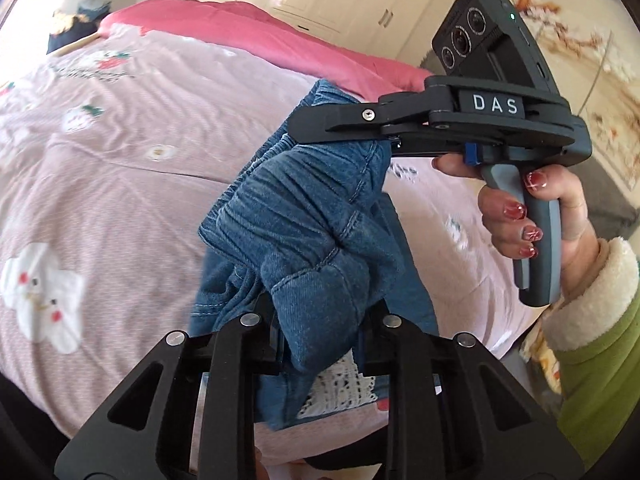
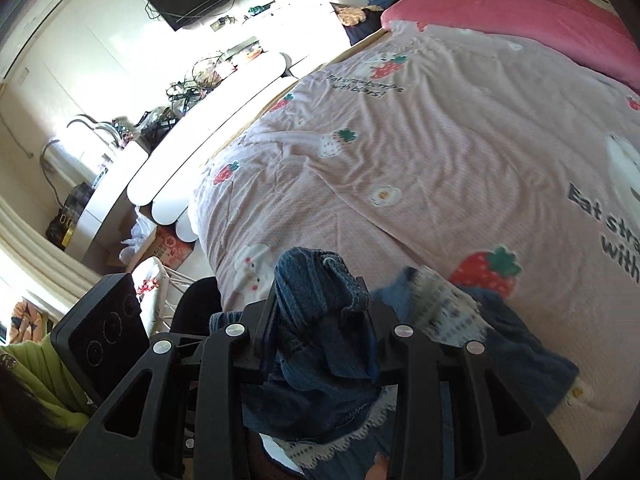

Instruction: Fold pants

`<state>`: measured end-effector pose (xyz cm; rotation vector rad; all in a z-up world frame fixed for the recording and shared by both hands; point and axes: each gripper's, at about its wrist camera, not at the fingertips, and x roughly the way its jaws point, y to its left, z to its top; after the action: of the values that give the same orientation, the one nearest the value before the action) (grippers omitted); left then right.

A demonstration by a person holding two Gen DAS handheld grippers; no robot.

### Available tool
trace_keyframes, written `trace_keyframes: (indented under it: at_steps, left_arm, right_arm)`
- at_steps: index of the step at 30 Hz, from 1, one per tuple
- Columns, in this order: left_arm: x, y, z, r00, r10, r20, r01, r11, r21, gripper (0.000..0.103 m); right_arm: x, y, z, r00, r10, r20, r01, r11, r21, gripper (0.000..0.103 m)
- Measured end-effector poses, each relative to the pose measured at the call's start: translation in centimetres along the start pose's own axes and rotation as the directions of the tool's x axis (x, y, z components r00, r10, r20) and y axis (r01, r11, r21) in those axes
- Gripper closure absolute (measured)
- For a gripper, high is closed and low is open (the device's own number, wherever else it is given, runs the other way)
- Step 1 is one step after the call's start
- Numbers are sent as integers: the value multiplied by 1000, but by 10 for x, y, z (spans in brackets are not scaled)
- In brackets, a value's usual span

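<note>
1. Bed [image 2: 460,152], one: a wide pink quilt with a fine woven ripple and printed strawberries and bears is lying broad and mostly bare ahead; its far edge is meeting a rose blanket [image 2: 520,8], and its left edge is dropping off toward a long white tabletop [image 2: 208,136].
2. Pants [image 1: 304,216], one pair: blue denim, gathered elastic waist, white lace trim, being held bunched above the near part of the bed.
3. Left hand-held gripper [image 1: 320,336], one: black, its jaws clamping a thick denim fold.
4. Right hand-held gripper [image 2: 320,320], one: black, its jaws pinching another wad of the same denim; a hand [image 1: 532,216] is wrapping its grey handle.
</note>
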<state>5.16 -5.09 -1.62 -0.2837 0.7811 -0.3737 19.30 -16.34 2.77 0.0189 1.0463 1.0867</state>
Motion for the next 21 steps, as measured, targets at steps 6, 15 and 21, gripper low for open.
trace_keyframes:
  at_steps: [6,15,21]
  left_arm:
    - [18,-20,-6,998,51,-26,-50,997,66,89]
    - [21,-45,-17,994,104,-15,-101,984,147,73]
    - [21,-64,-24,999,51,-10,-48,977,210,37]
  right_arm:
    - [-21,-27,-28,999,14,38,-15,999,32,66]
    - [-51,-52,-65,996,6,94,-14,996,93,48]
    - [-68,-66,-86,991,-35,129,14,986,165,39]
